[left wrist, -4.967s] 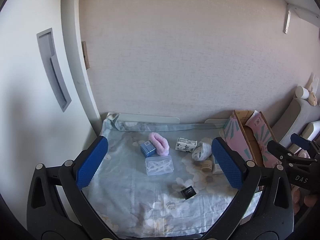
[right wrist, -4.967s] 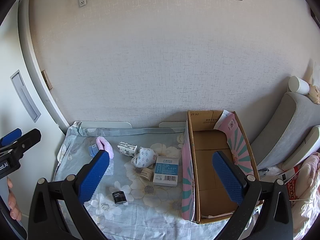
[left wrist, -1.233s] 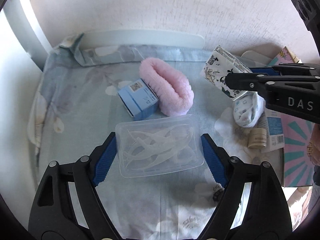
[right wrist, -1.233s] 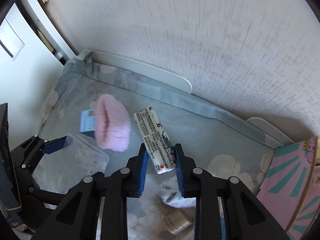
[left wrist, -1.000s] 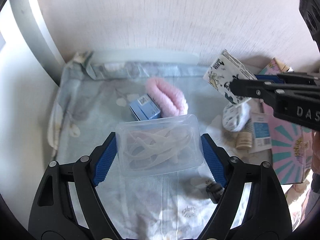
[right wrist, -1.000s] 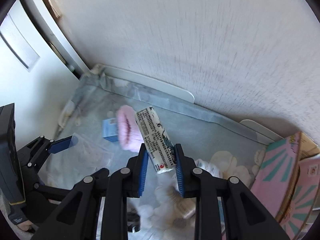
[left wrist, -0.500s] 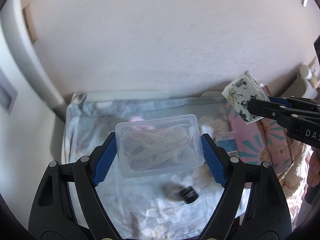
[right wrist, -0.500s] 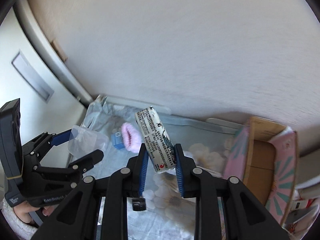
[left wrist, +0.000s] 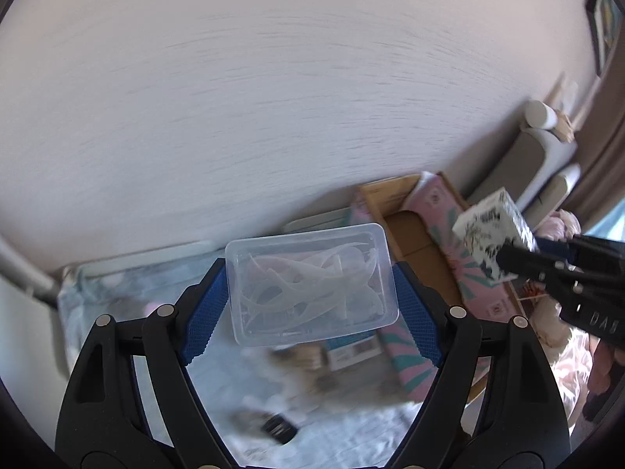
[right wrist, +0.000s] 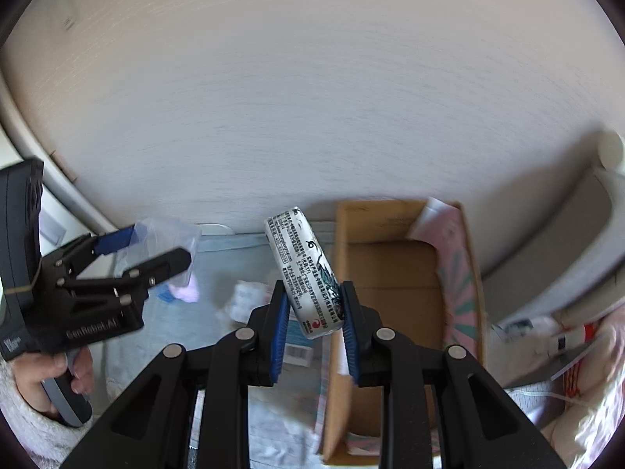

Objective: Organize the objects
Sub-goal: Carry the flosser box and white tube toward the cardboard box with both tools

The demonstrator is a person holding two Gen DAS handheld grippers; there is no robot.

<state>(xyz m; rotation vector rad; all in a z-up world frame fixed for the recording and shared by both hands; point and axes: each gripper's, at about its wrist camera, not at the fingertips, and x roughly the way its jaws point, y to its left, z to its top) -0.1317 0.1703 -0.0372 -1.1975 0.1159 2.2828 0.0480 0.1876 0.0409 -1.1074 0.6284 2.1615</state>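
Note:
My left gripper (left wrist: 312, 297) is shut on a clear plastic box (left wrist: 312, 285) with white pieces inside, held high above the floral-cloth table (left wrist: 218, 383). It also shows at the left of the right wrist view (right wrist: 156, 250). My right gripper (right wrist: 315, 322) is shut on a white printed packet (right wrist: 306, 273), held in the air near the left wall of the open cardboard box (right wrist: 390, 273). In the left wrist view the packet (left wrist: 490, 234) hangs at the right, over the cardboard box (left wrist: 410, 230).
On the table lie a pink fluffy band (right wrist: 183, 293), a blue-and-white carton (left wrist: 351, 348) and a small black item (left wrist: 279, 428), all blurred. A grey cushion (right wrist: 566, 250) and bedding (right wrist: 566, 391) lie right of the cardboard box. The wall stands close behind.
Both grippers closed on their objects, lifted them off the table and swung right toward the cardboard box. The table objects now look smaller and blurred below.

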